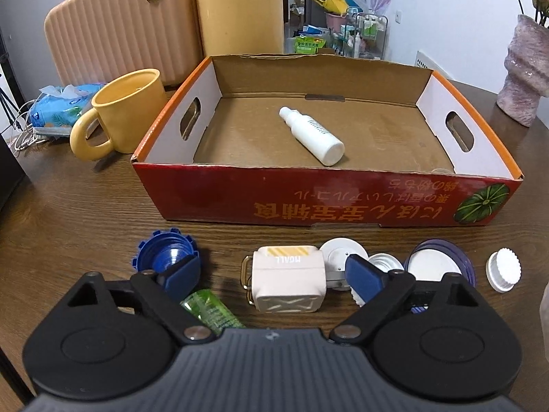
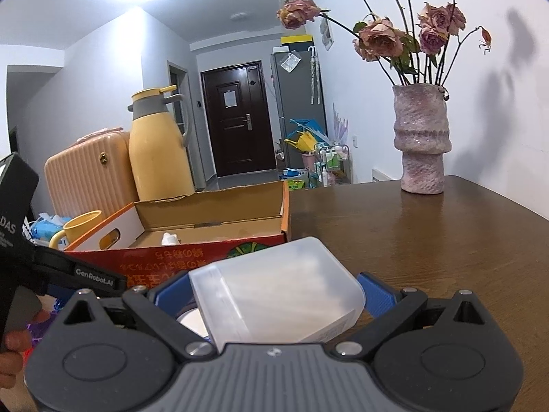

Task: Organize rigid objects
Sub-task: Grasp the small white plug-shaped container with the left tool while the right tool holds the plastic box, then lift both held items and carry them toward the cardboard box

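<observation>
**One bottle boxed, most items waiting**

Wooden table (image 1: 68,213): blue cap (image 1: 161,252), cream case (image 1: 288,279) between the wide-open left gripper (image 1: 274,276), lids, white cap (image 1: 503,269) unsorted. Box (image 1: 308,199) holds one white bottle (image 1: 311,135). Right gripper (image 2: 274,297) clamps a translucent container (image 2: 274,295).

The cardboard box (image 1: 326,199) is mostly bare inside; only a white bottle (image 1: 312,135) lies mid-floor. Its near wall bars a level approach. Before it, lids and a small case (image 1: 288,279) crowd the worktop (image 1: 68,233); right of the box lies bare worktop up to the vase (image 2: 420,137).
</observation>
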A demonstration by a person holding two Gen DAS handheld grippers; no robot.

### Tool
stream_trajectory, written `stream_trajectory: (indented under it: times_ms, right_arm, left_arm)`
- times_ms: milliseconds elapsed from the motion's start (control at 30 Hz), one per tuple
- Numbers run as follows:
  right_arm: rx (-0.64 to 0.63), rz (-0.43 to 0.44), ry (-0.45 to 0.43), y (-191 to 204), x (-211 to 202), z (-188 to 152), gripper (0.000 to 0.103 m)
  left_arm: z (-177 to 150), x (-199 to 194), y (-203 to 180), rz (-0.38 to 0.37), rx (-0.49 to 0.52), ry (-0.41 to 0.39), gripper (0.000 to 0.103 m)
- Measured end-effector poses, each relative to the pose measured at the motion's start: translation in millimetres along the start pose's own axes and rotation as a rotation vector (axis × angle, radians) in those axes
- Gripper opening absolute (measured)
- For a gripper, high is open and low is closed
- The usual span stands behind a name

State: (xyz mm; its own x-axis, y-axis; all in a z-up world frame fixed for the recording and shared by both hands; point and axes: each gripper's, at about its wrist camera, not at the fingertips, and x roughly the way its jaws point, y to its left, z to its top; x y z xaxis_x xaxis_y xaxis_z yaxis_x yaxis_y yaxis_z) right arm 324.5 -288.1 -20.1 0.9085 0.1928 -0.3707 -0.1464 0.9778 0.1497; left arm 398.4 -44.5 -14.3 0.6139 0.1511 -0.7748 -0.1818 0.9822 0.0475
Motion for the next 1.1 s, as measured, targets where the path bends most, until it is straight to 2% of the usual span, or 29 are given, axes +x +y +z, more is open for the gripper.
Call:
stream_trajectory:
  times_ms: [300,467,533,833,1100]
  right_arm:
    - [0.025,-0.033,0.007,-3,4,-1,0.101]
    - [0.027,-0.042,0.022,-4,8,-2,0.101]
    - [0.026,-0.044,0.031,-4,10,-3,0.101]
    - [0.016,-0.055,0.049,-3,17,-5,0.101]
    - [0.01,-0.056,0.044,-1,17,-6,0.101]
  left_arm:
    - [2,3,-2,-0.009,-0.003,0.009,0.092]
    - [0,9,-4,-0.021,-0.01,0.037,0.077]
    - [-1,10,-5,-0.03,-0.008,0.039,0.067]
    - [-2,8,0,-0.059,-0.027,0.031,0.066]
    - [-2,-6,4,-0.074,-0.032,-0.017,0.066]
